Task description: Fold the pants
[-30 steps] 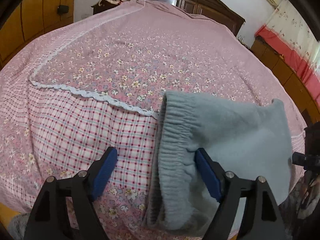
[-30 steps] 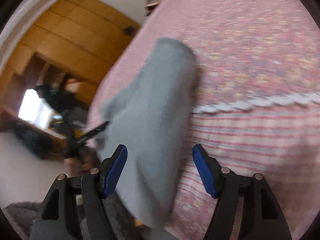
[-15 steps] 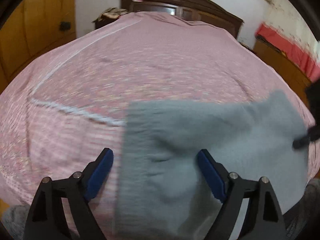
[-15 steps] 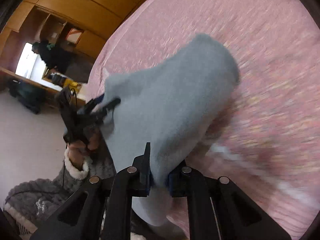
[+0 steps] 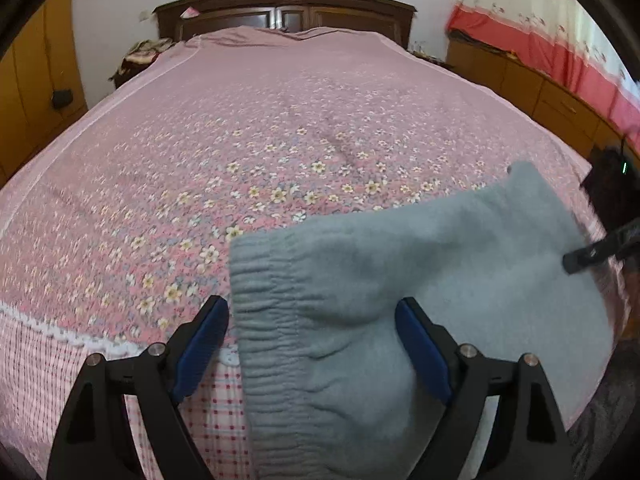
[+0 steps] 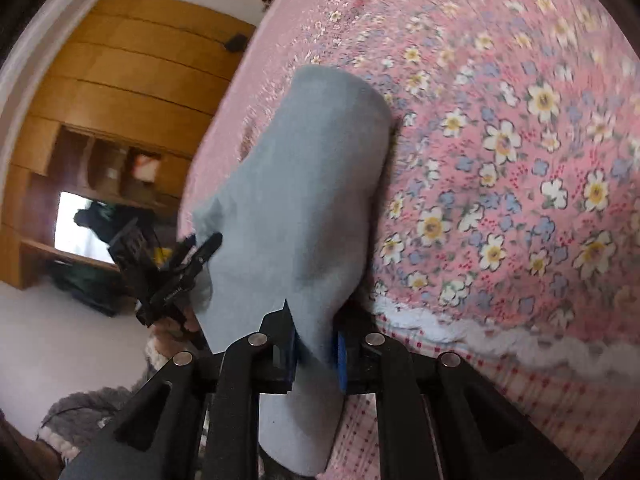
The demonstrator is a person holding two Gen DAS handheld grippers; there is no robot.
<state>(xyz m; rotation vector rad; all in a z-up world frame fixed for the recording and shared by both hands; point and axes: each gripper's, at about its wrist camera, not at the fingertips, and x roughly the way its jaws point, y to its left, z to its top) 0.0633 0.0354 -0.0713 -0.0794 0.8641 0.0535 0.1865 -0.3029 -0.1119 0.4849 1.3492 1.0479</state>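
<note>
Grey fleece pants (image 5: 400, 300) lie folded at the near right corner of the bed, the ribbed elastic waistband (image 5: 272, 320) towards the left. My left gripper (image 5: 312, 344) is open, its blue pads on either side of the waistband end, not closed on it. My right gripper (image 6: 316, 350) is shut on the other end of the pants (image 6: 304, 184) and holds that edge raised off the bed. The right gripper also shows in the left wrist view (image 5: 592, 252) at the pants' right edge. The left gripper shows in the right wrist view (image 6: 176, 276).
The bed (image 5: 280, 120) has a pink floral cover with a white lace trim (image 5: 60, 332) and a checked part near the front. A dark wooden headboard (image 5: 288, 4) is at the far end. Wooden cabinets (image 6: 120, 92) stand on the left, low cabinets (image 5: 540, 88) on the right.
My right gripper has closed on the end of the pants and lifted it. The pants have shifted farther onto the bed. My left gripper has stayed open over the waistband.
</note>
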